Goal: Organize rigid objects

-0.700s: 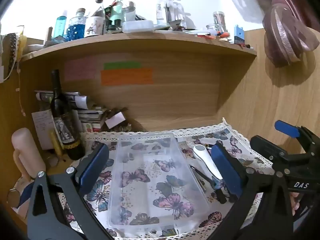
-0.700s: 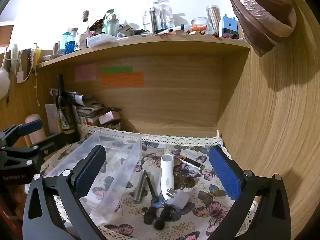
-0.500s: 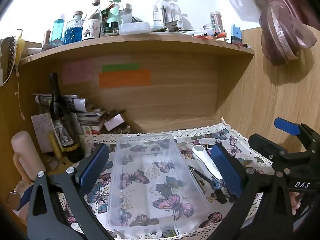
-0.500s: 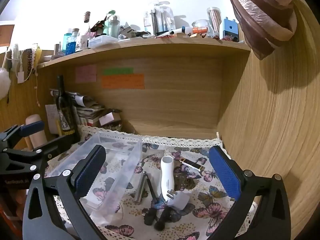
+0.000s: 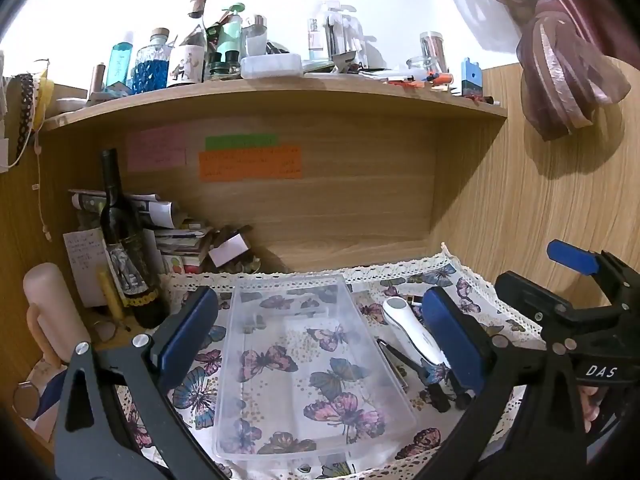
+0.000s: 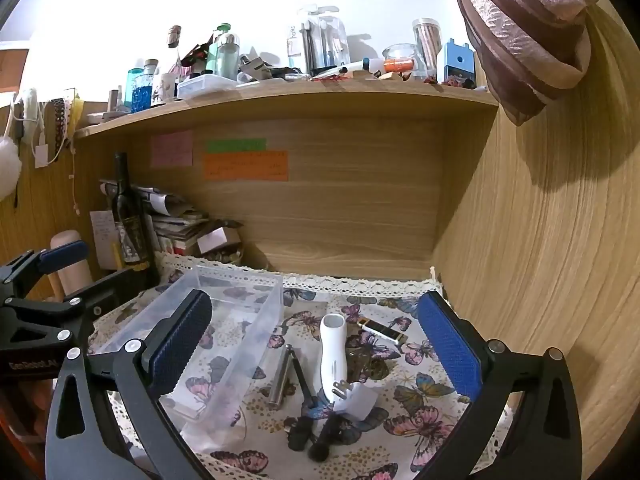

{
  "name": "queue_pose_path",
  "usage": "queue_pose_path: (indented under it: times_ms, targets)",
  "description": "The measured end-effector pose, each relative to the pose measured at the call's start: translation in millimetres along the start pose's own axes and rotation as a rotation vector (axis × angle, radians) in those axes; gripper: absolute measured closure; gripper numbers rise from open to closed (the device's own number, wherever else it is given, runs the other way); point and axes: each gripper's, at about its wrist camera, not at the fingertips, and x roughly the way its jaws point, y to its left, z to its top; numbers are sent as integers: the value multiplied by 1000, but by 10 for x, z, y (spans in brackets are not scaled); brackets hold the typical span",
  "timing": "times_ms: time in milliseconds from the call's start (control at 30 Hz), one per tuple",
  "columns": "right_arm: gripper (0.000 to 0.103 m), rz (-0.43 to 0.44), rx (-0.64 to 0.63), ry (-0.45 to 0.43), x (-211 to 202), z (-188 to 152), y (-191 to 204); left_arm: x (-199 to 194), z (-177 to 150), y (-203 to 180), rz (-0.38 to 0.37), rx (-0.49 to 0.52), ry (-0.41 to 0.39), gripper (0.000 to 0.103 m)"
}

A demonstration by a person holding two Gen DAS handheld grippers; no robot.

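The right gripper (image 6: 316, 346) has its jaws spread wide and empty, hanging above the loose items to the right of the clear plastic bin (image 6: 224, 320). The left gripper (image 5: 320, 336) is likewise wide apart and holds nothing, its jaws straddling the bin from above.

Just right of the bin, on the butterfly cloth (image 6: 424, 396) that covers the desk, lies the white handheld device (image 6: 333, 354), lengthwise away from the camera. Between it and the bin lie a metal cylinder (image 6: 281, 376) and a thin dark rod (image 6: 301, 376). A small black and gold stick (image 6: 382, 331) rests on the far side of the device, and a white plug (image 6: 357, 397) touches its near end. Dark brush heads (image 6: 310, 434) lie nearer the camera than the plug.

The bin looks empty, so sorting seems barely begun. A sensible first pick is the white device: bring the right jaws down across its narrow waist, square to its length, clear of the plug and rod. Its smooth shell may slip, so close firmly near the middle. The left jaws could steady the bin wall during the drop.
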Motion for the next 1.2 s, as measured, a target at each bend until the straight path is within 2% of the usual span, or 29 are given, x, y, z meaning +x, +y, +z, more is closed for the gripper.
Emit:
queue_pose_path:
  times_ms: [1200]
  targets:
    - [0, -1, -7, -13, -39, 7, 7, -61, 19, -23, -5, -5, -29, 0]
